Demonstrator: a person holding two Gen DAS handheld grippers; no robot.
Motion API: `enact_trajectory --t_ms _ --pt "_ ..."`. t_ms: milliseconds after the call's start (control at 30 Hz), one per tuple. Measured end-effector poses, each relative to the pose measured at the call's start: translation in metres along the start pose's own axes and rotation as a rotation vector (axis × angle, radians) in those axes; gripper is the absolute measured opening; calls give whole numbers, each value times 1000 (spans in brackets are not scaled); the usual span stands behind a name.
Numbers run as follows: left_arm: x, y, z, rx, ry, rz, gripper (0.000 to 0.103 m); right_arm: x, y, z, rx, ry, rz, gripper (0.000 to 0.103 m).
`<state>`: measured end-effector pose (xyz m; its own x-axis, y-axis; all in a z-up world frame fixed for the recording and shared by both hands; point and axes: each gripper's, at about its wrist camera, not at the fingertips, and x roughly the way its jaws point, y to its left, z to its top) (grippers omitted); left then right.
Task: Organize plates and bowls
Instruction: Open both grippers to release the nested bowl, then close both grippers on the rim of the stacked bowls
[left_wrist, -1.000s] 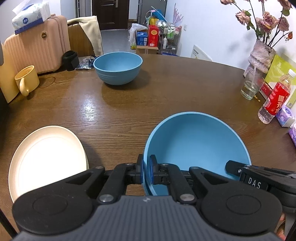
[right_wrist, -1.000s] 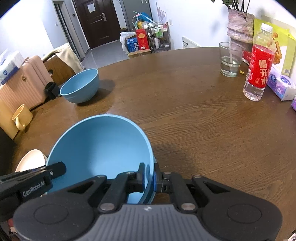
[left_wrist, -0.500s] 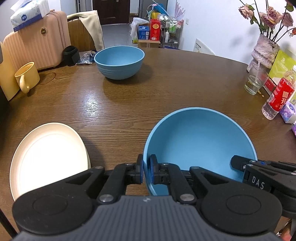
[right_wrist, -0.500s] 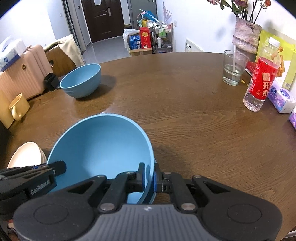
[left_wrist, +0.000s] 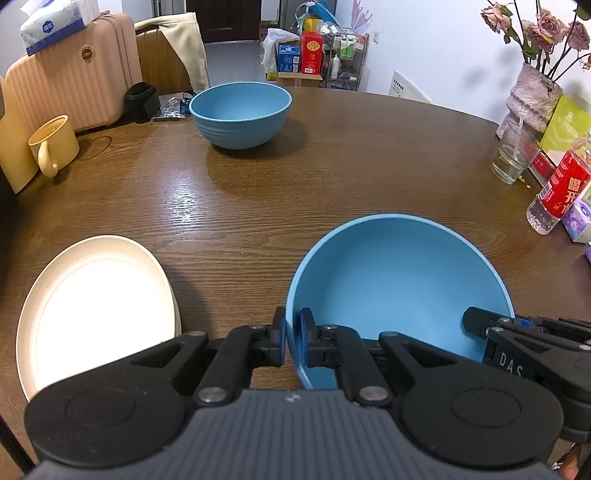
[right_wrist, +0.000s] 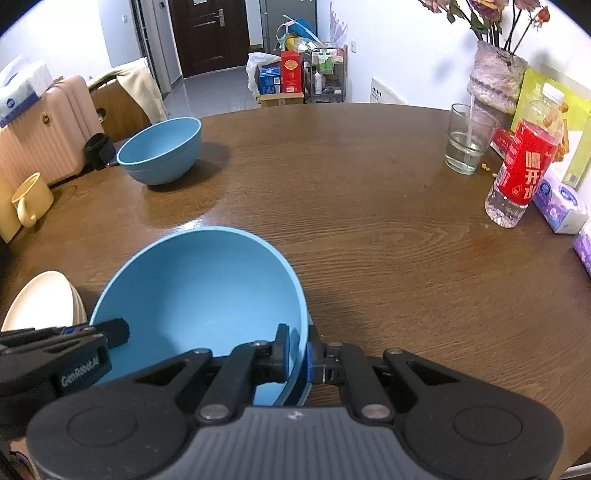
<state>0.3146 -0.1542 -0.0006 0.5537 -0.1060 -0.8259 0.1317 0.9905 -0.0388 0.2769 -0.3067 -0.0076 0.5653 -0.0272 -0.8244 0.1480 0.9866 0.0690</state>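
Near bowl (left_wrist: 402, 273) mouth up, tipped slightly toward the cameras; round, no long axis. Left tool (left_wrist: 291, 341) pinches its left rim, right tool (right_wrist: 298, 354) its right rim, one pad inside, one outside each. Probably lifted off the worktop (left_wrist: 332, 177), hard to tell. Cream plates (left_wrist: 96, 306) just left of it. Second bowl (left_wrist: 241, 113) upright, far left, path between bare. Mug (left_wrist: 53, 144), glass (right_wrist: 466, 142), bottle (right_wrist: 524, 173), vase (right_wrist: 496, 79) at the edges. Brown wood worktop, white walls.
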Motion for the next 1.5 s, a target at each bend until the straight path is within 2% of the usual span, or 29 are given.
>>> enact_trajectory --t_ms 333,367,400,467,500,533,567,600,667,733,833,967,1067,1133,1167,1267,1500 --pt "0 -1 -3 2 -3 -4 8 -3 0 -3 -22 -8 -16 18" --pt "-1 0 -3 2 -5 -5 8 -3 0 -3 -20 -8 -19 26" --pt "-2 0 -3 1 -10 -5 9 -3 -2 -3 -16 -11 -22 40" --pt "-3 1 -3 -1 -13 -10 10 -5 -6 -4 -3 -25 -25 60" --pt "-4 2 -3 -3 -14 -14 11 -5 -8 -4 3 -30 -23 63" --pt "-5 3 -3 -4 -17 -15 13 -6 -11 -3 11 -31 -18 63" --pt "-6 3 -3 -4 -21 -13 20 -7 -13 -4 18 -31 -13 63" --pt "-7 4 -4 -4 -25 -14 33 -7 -15 -4 23 -31 -10 63" --pt "-10 3 -5 1 -42 -11 44 -7 -19 -4 32 -30 -8 63" --pt "-11 1 -5 7 -45 -13 44 -6 -21 -6 36 -25 -1 63" --pt "-11 -1 -7 14 -41 -12 44 -5 -22 -9 40 -22 12 55" --pt "-8 -2 -8 21 -33 -8 44 -10 -25 -14 44 -22 35 30" --pt "-7 -3 -9 24 -29 -6 43 -18 -27 -16 49 -38 64 18" --pt "-5 -3 -9 25 -23 -7 41 -23 -25 -17 45 -51 75 11" --pt "-4 -3 -9 26 -21 -6 36 -25 -24 -17 43 -56 79 7" --pt "-3 -4 -10 30 -14 -17 24 -28 -22 -19 41 -64 76 7" --pt "2 -5 -14 31 -3 -28 22 -22 -29 -22 85 -69 100 6"
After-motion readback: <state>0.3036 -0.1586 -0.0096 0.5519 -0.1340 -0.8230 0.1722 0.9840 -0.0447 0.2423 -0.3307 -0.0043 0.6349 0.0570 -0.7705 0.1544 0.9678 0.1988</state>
